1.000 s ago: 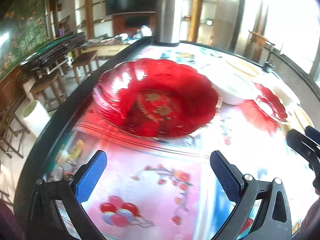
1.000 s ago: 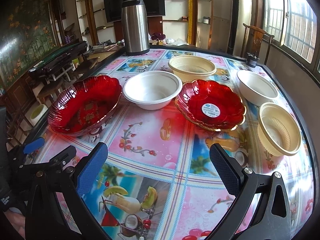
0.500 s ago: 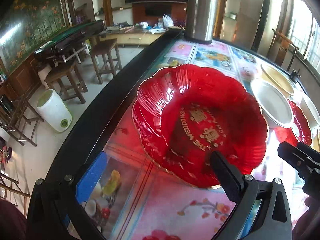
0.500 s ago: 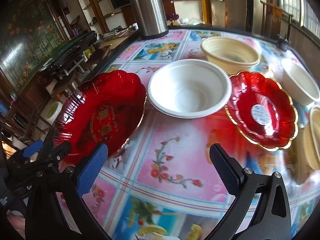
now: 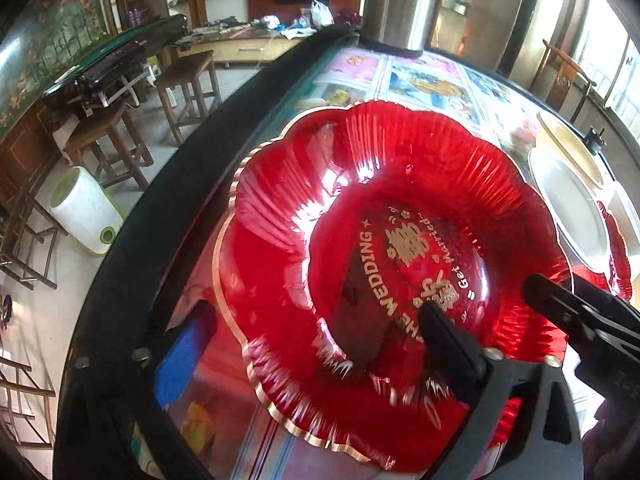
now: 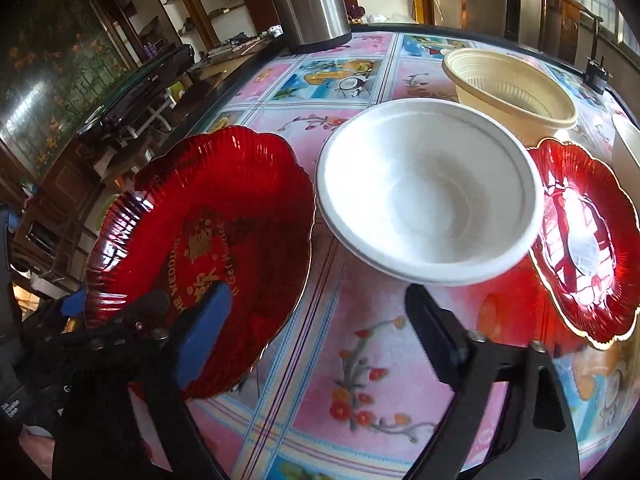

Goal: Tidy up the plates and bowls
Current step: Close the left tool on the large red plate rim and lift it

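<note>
Left gripper (image 5: 316,344), jaws wide and closing: the near rim of the large red plate (image 5: 384,248) lies between them, one finger over the plate's floor, the blue-padded finger (image 5: 182,354) outside and below the rim (contact cannot be told through the motion blur). Right gripper (image 6: 318,334), jaws partly open and closing: its blue-padded finger (image 6: 204,330) stands over the right side of the same plate, its black finger (image 6: 434,340) over the bare tabletop (image 6: 360,380) just short of the white bowl (image 6: 430,200); pressure on the plate's edge cannot be confirmed.

Writing: gold lettering on the plate's floor reads "WEDDING" and "Get Married" around gold Chinese characters. The small red plate (image 6: 584,240) at right carries a pale round sticker, unreadable.

Layout: large red plate at the tabletop's left edge, white bowl just beside it, small red plate beyond the bowl, cream ribbed bowl (image 6: 510,92) behind. A steel thermos (image 6: 310,0) stands at the far edge.
</note>
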A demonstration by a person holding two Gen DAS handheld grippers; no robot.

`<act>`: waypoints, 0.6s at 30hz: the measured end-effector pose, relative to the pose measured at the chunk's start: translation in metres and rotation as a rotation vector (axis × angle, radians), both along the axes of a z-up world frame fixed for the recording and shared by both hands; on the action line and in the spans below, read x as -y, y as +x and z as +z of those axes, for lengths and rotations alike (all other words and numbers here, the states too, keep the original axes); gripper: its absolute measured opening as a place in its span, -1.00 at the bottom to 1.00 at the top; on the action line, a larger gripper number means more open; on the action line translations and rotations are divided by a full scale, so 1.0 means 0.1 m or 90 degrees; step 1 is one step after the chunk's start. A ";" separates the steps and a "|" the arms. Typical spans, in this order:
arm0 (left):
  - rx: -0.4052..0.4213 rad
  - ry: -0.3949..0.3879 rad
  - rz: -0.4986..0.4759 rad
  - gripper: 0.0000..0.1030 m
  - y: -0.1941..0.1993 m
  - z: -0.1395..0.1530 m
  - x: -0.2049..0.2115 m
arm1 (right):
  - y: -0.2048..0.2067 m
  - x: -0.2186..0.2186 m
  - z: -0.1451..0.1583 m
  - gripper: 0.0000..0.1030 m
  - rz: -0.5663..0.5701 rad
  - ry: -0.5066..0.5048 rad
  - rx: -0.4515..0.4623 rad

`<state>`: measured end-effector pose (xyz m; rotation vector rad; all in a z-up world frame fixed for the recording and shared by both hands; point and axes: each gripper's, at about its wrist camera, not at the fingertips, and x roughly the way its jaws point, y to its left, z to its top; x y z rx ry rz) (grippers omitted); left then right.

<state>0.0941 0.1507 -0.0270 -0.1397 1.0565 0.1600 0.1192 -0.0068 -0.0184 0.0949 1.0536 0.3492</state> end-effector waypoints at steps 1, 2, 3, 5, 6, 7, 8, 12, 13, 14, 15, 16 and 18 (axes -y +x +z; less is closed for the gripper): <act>-0.006 0.016 0.002 0.63 0.02 -0.01 0.01 | 0.02 -0.01 -0.03 0.06 0.007 0.008 -0.011; -0.011 0.029 0.004 0.47 0.04 -0.01 0.03 | 0.02 -0.03 -0.05 -0.09 0.015 0.016 -0.017; -0.004 0.026 0.003 0.23 0.05 0.02 0.03 | 0.02 -0.06 -0.05 -0.21 0.024 0.020 -0.013; -0.004 0.033 0.012 -0.06 0.05 0.05 0.02 | 0.00 -0.12 -0.05 -0.50 0.042 0.007 -0.004; -0.003 0.038 0.016 -0.22 0.04 0.07 0.02 | -0.01 -0.17 -0.04 -0.64 0.044 -0.018 0.008; -0.003 0.038 0.018 -0.26 0.04 0.07 0.00 | -0.02 -0.19 -0.03 -0.64 0.044 -0.035 0.020; -0.003 0.033 0.019 -0.30 0.04 0.07 -0.01 | -0.03 -0.20 -0.04 -0.64 0.046 -0.046 0.028; 0.003 0.050 0.019 -0.39 0.00 0.08 0.03 | -0.08 -0.20 -0.04 -0.64 0.050 -0.056 0.041; 0.008 0.052 0.026 -0.41 -0.04 0.11 0.03 | -0.10 -0.20 -0.03 -0.64 0.053 -0.064 0.048; 0.010 0.052 0.030 -0.43 -0.05 0.12 0.03 | -0.13 -0.19 -0.02 -0.64 0.056 -0.064 0.054; 0.014 0.049 0.032 -0.44 -0.08 0.14 0.02 | -0.17 -0.18 0.01 -0.64 0.058 -0.059 0.058; 0.018 0.045 0.031 -0.45 -0.12 0.17 0.02 | -0.20 -0.17 0.03 -0.63 0.059 -0.059 0.061; 0.024 0.041 0.028 -0.45 -0.18 0.22 0.04 | -0.28 -0.14 0.09 -0.63 0.059 -0.058 0.068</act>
